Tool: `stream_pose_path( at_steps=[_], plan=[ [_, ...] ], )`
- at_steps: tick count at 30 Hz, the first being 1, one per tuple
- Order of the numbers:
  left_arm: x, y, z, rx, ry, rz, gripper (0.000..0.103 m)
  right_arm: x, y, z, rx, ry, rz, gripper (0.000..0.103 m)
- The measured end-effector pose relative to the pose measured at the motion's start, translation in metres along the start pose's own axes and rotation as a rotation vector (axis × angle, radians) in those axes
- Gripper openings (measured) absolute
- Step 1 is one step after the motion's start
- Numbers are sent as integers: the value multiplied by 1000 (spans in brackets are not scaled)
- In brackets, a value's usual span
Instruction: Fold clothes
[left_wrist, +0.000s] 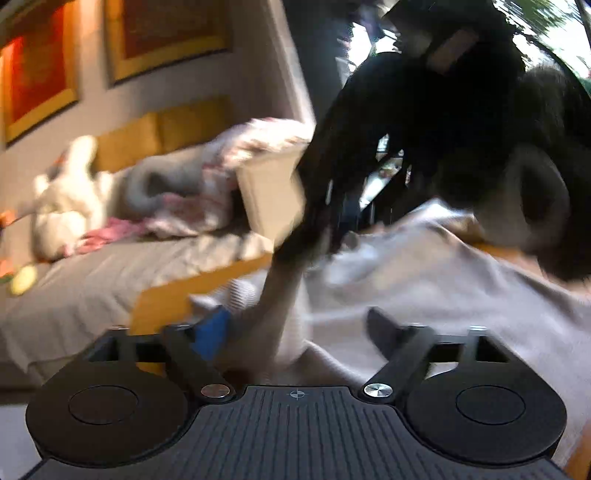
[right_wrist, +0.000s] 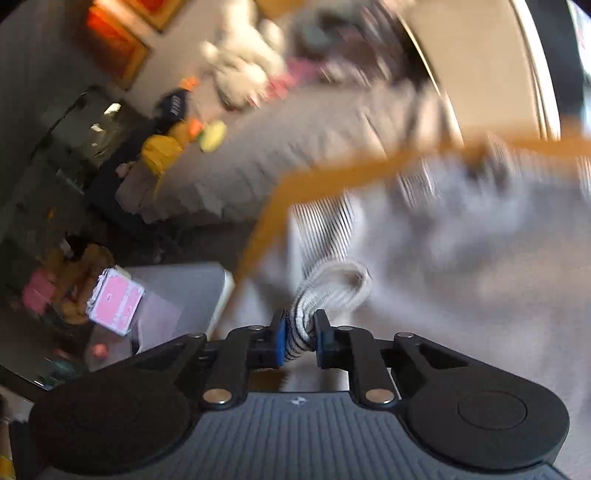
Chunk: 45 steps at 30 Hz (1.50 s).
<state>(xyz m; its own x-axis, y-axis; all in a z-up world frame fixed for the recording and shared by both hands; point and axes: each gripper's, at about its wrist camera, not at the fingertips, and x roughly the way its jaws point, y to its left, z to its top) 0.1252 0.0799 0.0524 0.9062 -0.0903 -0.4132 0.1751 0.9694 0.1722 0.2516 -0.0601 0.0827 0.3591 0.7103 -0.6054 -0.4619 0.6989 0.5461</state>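
A pale striped garment (right_wrist: 461, 236) lies spread on an orange-edged table (right_wrist: 332, 173). My right gripper (right_wrist: 300, 338) is shut on a bunched striped fold of the garment (right_wrist: 325, 288), with blue pads on both sides. In the left wrist view my left gripper (left_wrist: 295, 328) has its fingers wide apart, and a stretched strip of the garment (left_wrist: 284, 295) runs up between them to the other gripper (left_wrist: 314, 218), held by the person in black (left_wrist: 443, 110). The rest of the garment (left_wrist: 461, 280) drapes to the right. Both views are blurred by motion.
A grey bed (left_wrist: 92, 280) with heaped clothes (left_wrist: 177, 192) and a white plush toy (left_wrist: 66, 199) stands behind the table. A white box (left_wrist: 269, 195) sits at the bed's edge. A low grey stand with a pink box (right_wrist: 116, 301) is on the floor at left.
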Motion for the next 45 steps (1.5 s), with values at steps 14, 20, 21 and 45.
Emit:
stream_pose_path(
  at_steps=[14,20,21,45],
  plan=[
    [107,40,11,-152,224,16,94,-85,-36,48,-285,-392,-232,14],
    [112,73,-9,-153,276,155,90,-37,-122,12,-83,-266,-298,14],
    [109,83,-11,-169,280,155,90,-23,-129,3,-58,-239,-302,14],
    [43,78,7,-194,139,-60,99,-16,-88,-32,-211,-201,-518,37]
  ],
)
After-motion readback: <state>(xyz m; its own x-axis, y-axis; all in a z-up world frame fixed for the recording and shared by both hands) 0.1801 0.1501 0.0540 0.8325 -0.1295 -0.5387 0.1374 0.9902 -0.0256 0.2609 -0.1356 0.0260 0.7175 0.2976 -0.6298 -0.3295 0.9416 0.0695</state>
